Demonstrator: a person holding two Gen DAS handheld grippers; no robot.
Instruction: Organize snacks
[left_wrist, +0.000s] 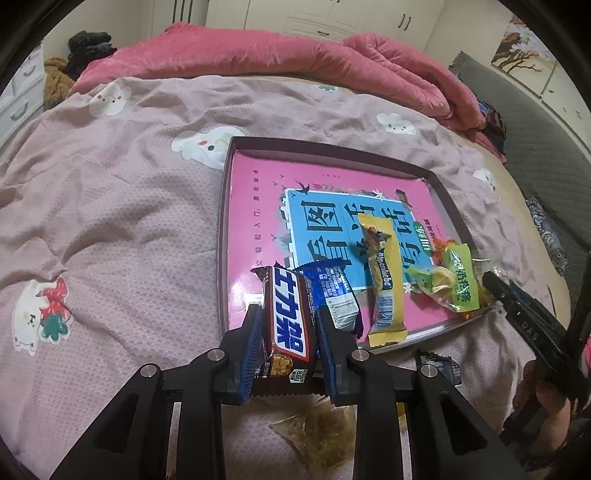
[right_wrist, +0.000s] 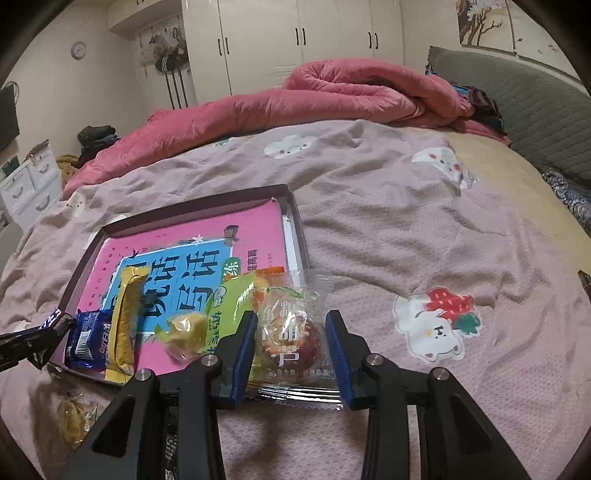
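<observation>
My left gripper (left_wrist: 290, 317) is shut on a brown chocolate bar (left_wrist: 290, 314) with a white and blue label, held above the near left corner of the dark-rimmed tray (left_wrist: 222, 221). A blue packet (left_wrist: 338, 291), a yellow bar (left_wrist: 384, 280) and a green packet (left_wrist: 460, 280) lie in the tray on a pink book. My right gripper (right_wrist: 291, 319) is shut on a clear packet with a round red snack (right_wrist: 290, 332), over the tray's near right corner (right_wrist: 295, 229). A small yellow candy (right_wrist: 186, 332) lies beside the green packet (right_wrist: 229, 306).
The tray rests on a pink bedspread with cartoon prints. A clear packet of yellowish snack (left_wrist: 317, 432) and a dark packet (left_wrist: 439, 365) lie on the bedspread near me. A rolled red quilt (right_wrist: 332, 96) lies at the far side, and a grey headboard (right_wrist: 517, 103) stands on the right.
</observation>
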